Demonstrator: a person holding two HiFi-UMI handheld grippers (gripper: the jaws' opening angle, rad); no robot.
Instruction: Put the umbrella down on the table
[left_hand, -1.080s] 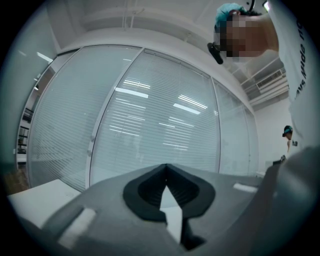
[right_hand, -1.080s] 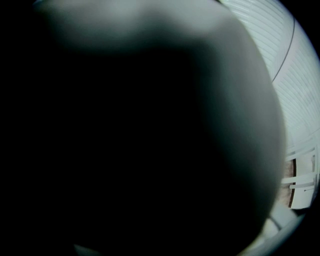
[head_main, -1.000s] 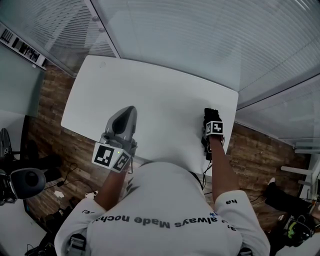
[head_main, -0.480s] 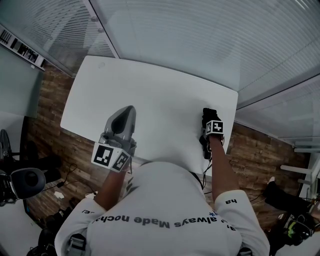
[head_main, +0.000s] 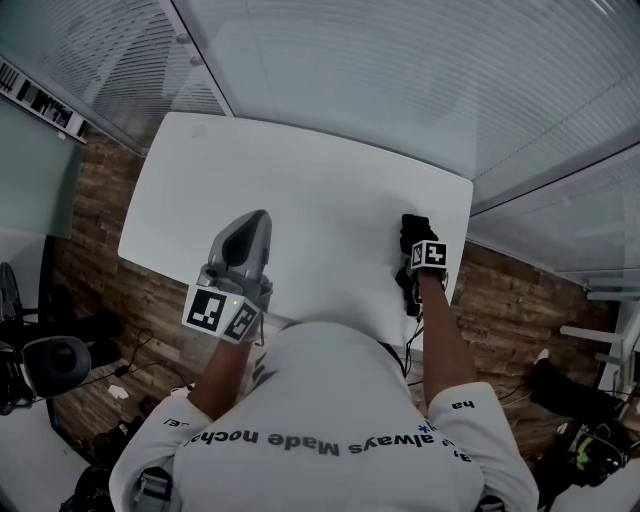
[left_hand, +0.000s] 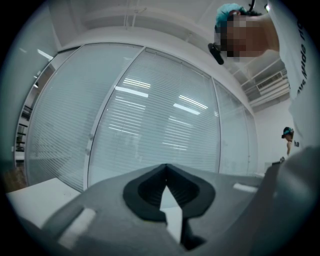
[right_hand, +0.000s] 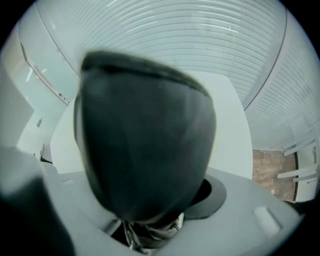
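Right gripper view: right hand-held gripper (head_main: 417, 240) jaws just opening wide, umbrella (right_hand: 145, 130) between them; withdraw straight, sparing the counter (head_main: 300, 190) edge.

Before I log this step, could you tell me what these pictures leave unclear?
Black folded umbrella: right gripper view, blurred, too close.
Whether it rests on the white table: head view, too small beside the right gripper, whose jaws have just been opening around it.
Table's near edge: head view, person's white shirt covers it.

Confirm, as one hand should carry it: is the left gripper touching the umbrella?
Apart: head view shows bare table between left gripper and umbrella.
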